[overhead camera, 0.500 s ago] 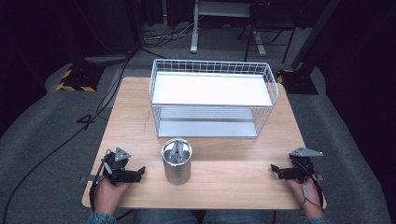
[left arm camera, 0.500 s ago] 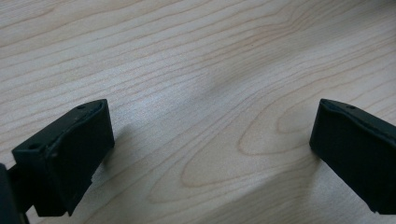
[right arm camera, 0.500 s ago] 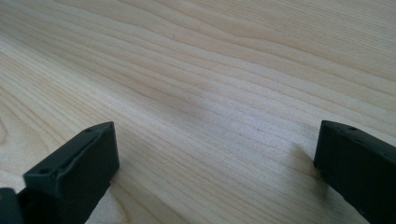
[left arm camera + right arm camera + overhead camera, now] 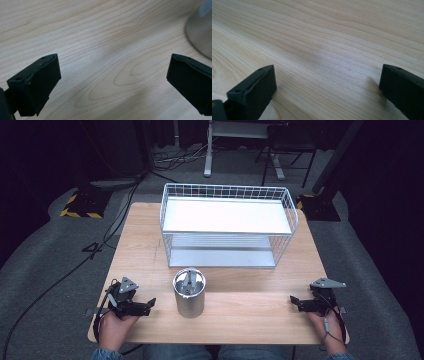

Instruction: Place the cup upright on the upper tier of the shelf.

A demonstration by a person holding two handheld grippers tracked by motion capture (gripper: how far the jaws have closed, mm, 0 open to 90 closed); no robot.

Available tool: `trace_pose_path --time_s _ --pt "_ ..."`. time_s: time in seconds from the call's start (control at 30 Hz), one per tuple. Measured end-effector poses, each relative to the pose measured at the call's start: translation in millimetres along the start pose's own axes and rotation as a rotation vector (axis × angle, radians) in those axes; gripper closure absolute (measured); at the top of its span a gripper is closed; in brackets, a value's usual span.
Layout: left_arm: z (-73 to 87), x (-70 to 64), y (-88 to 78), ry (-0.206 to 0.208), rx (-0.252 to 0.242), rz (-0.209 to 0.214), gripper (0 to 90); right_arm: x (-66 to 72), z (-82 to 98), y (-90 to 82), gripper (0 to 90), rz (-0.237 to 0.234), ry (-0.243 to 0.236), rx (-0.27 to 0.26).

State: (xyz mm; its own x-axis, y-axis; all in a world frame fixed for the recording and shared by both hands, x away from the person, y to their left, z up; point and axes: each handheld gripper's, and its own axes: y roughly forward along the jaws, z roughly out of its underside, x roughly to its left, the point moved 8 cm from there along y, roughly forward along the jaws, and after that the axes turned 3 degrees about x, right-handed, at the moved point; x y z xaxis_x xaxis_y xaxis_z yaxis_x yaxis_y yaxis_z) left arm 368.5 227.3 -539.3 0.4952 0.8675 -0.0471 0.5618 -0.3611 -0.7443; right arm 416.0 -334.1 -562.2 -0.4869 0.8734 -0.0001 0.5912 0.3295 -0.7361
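Nothing has moved since the earlier frame: both hands rest at the lower edge of the worktop (image 4: pixel 150 245). Left tool (image 4: pixel 148 305) and right tool (image 4: pixel 295 301) are released, jaws wide, holding nothing. Can (image 4: pixel 189 292) stands lower centre, between them, untouched. Rack (image 4: pixel 227 226) behind, shelves bare. Work not begun.

You have a pale wooden surface (image 4: pixel 240 310) with wavy brown grain lines. On it stands a shiny silver metal cup (image 4: pixel 189 292) and a white wire basket (image 4: pixel 227 225) with a square grid pattern and white shelves. Your two grippers, left gripper (image 4: pixel 149 304) and right gripper (image 4: pixel 295 302), are black with grey plates. The floor (image 4: pixel 45 270) is grey carpet, with a yellow-and-black striped block (image 4: pixel 80 206).
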Motion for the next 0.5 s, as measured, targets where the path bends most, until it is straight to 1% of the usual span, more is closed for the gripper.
trace_pose_path --time_s 0.1,0.17,0.2,0.3,0.33,0.47,0.5 --pt "-6.8 -6.1 -10.0 0.002 -0.043 0.022 0.0 -0.2 0.0 -0.1 1.6 0.002 0.0 -0.001" --pt "-11.3 -10.6 -18.4 0.011 -0.068 0.035 0.0 -0.2 0.0 -0.1 1.6 0.003 0.0 -0.001" --pt "-11.3 -10.6 -18.4 0.011 -0.068 0.035 0.0 -0.2 0.0 -0.1 1.6 0.003 0.0 -0.001" --pt "-19.2 -17.6 -32.5 0.007 -0.14 0.066 0.0 -0.2 0.0 -0.1 1.6 0.003 0.0 -0.001" --pt "-19.2 -17.6 -32.5 0.007 -0.14 0.066 0.0 -0.2 0.0 -0.1 1.6 0.003 0.0 -0.001" --pt "-28.2 -23.2 -46.7 -0.004 -0.228 0.091 0.0 -0.3 0.0 -0.2 1.8 0.003 0.001 -0.001" --pt "-28.2 -23.2 -46.7 -0.004 -0.228 0.091 0.0 -0.3 0.0 -0.2 1.8 0.003 0.001 -0.001"
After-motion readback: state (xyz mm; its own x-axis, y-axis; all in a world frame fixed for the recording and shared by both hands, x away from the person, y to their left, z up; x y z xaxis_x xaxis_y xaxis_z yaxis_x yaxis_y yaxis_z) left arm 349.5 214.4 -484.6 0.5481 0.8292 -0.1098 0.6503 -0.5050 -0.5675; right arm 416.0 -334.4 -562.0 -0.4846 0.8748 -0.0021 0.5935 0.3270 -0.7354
